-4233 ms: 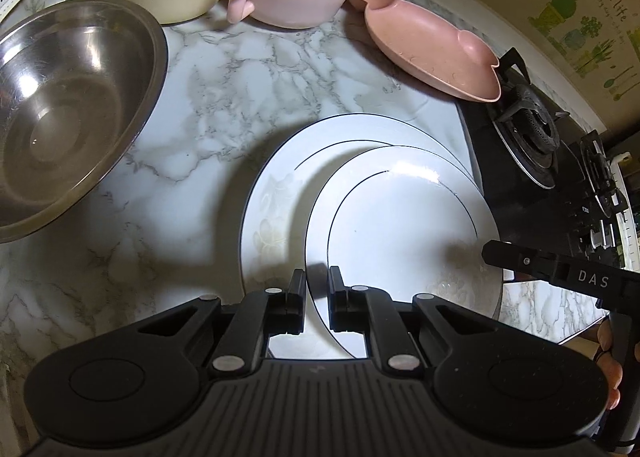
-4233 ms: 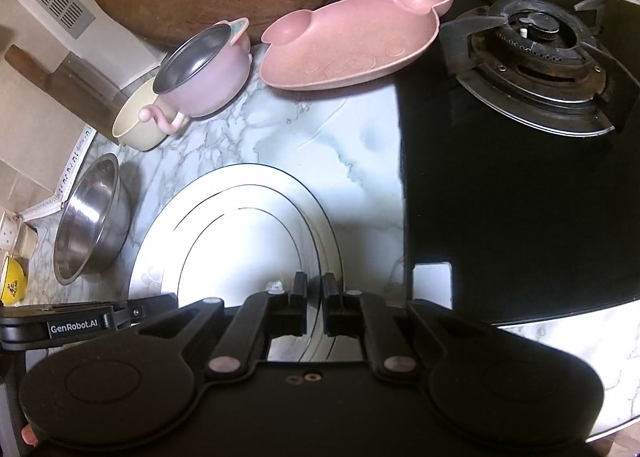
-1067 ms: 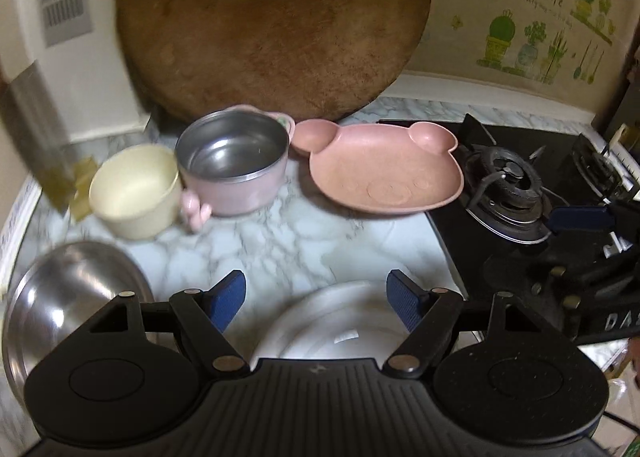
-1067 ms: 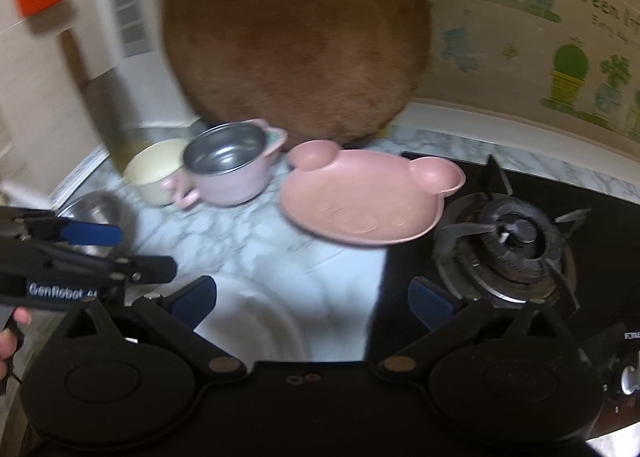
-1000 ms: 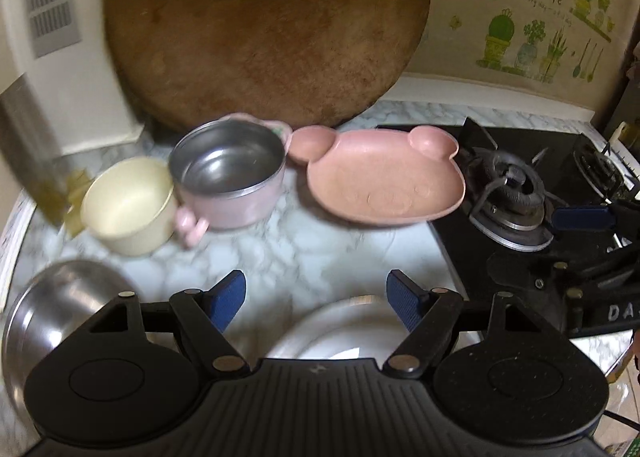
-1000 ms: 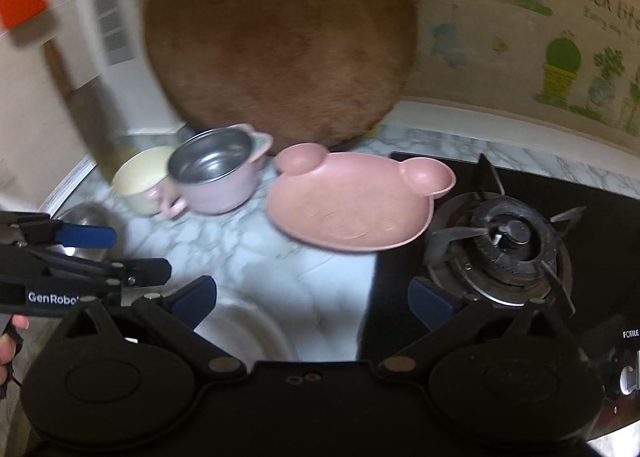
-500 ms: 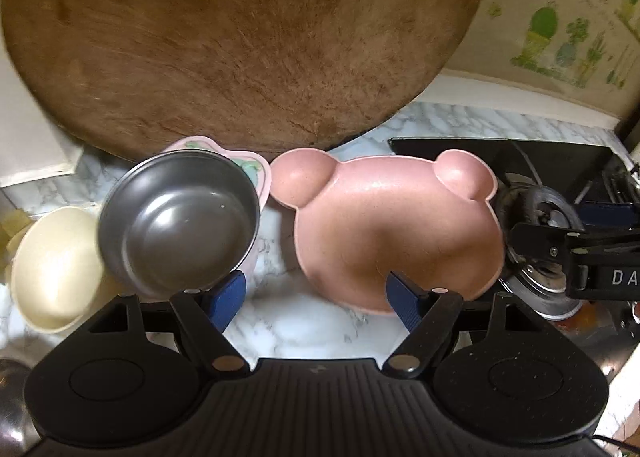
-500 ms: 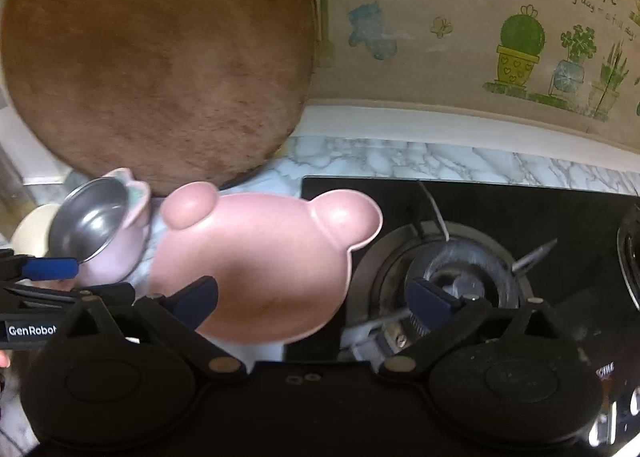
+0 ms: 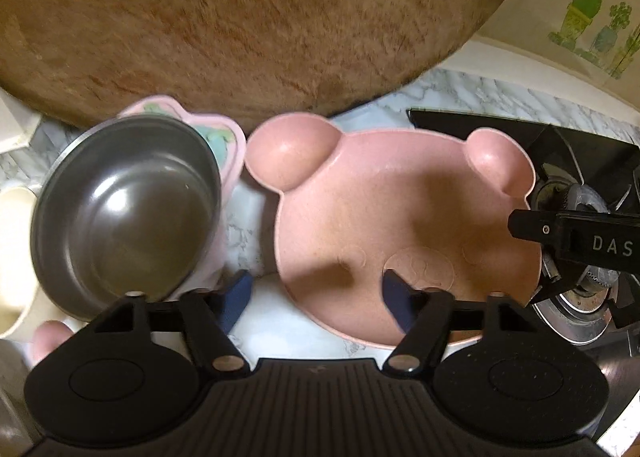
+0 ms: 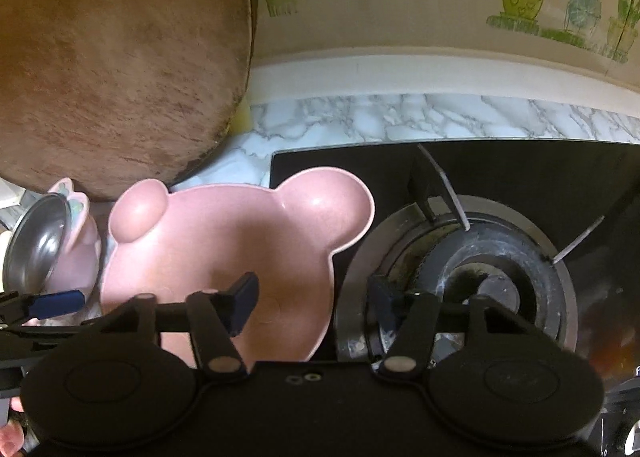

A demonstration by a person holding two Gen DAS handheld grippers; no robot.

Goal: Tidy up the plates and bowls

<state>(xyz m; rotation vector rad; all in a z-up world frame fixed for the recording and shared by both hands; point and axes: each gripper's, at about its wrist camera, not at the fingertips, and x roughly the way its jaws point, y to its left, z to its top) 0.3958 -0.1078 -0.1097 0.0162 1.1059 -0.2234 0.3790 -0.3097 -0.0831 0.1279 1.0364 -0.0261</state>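
Both the left gripper (image 9: 316, 297) and right gripper (image 10: 314, 303), jaws just narrowing yet gripping nothing, straddle opposite rims of the pink bear-shaped plate (image 9: 400, 217) lying between the steel-lined bowl (image 9: 124, 209) and burner (image 10: 480, 281), apparently for a two-handed lift.

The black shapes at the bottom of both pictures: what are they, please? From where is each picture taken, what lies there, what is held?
They are two grippers, one in each of a person's hands, each with a camera looking forward: one picture from the left gripper, one from the right gripper. On the counter lie a pink plate, a steel bowl and a cream cup, beside a stove. Both grippers' jaws have just been closing with the plate's edge between them; nothing is held.
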